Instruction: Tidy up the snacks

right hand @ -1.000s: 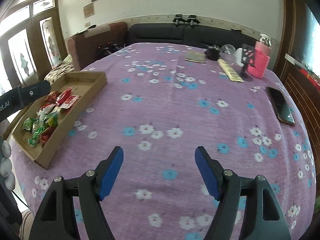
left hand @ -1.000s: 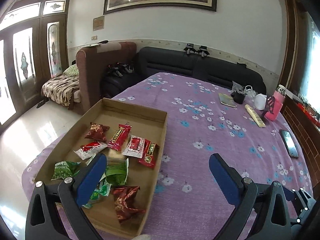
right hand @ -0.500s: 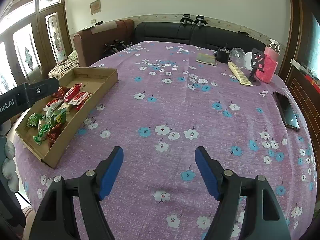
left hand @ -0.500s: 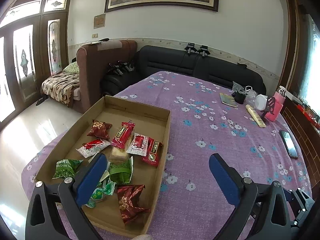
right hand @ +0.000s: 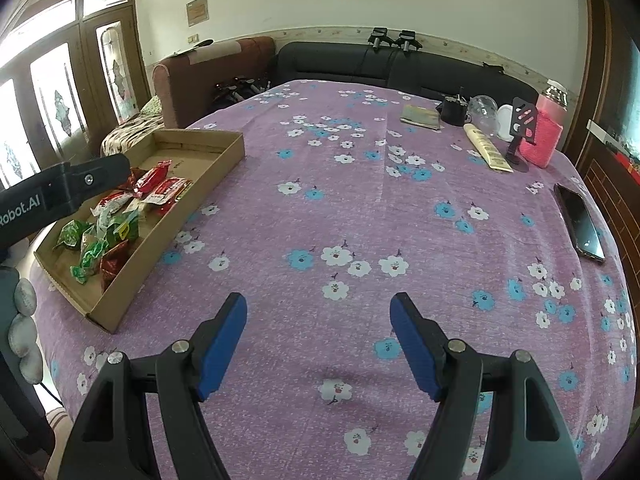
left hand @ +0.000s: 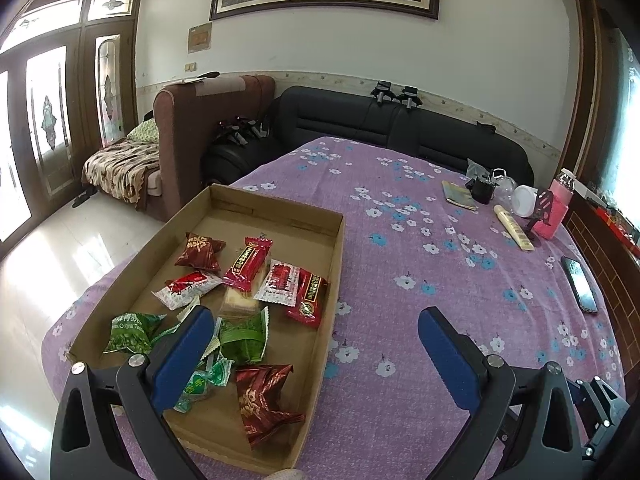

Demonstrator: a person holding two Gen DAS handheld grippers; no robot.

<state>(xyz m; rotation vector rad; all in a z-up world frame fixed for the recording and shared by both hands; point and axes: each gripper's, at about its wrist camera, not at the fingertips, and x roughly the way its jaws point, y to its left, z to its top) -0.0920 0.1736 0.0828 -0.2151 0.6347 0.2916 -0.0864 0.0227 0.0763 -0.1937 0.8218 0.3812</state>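
Both the left tool (left hand: 316,334) and right tool (right hand: 318,324) are gaping empty; the snack box (right hand: 224,160) is hugging the desk (right hand: 360,208) edge, broad cloth lying free beside it.

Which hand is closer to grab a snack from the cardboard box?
Left, probably. The left gripper hangs open right over the cardboard box, one finger above the green packets. The right gripper, also open, is over bare purple cloth, well aside from the box.
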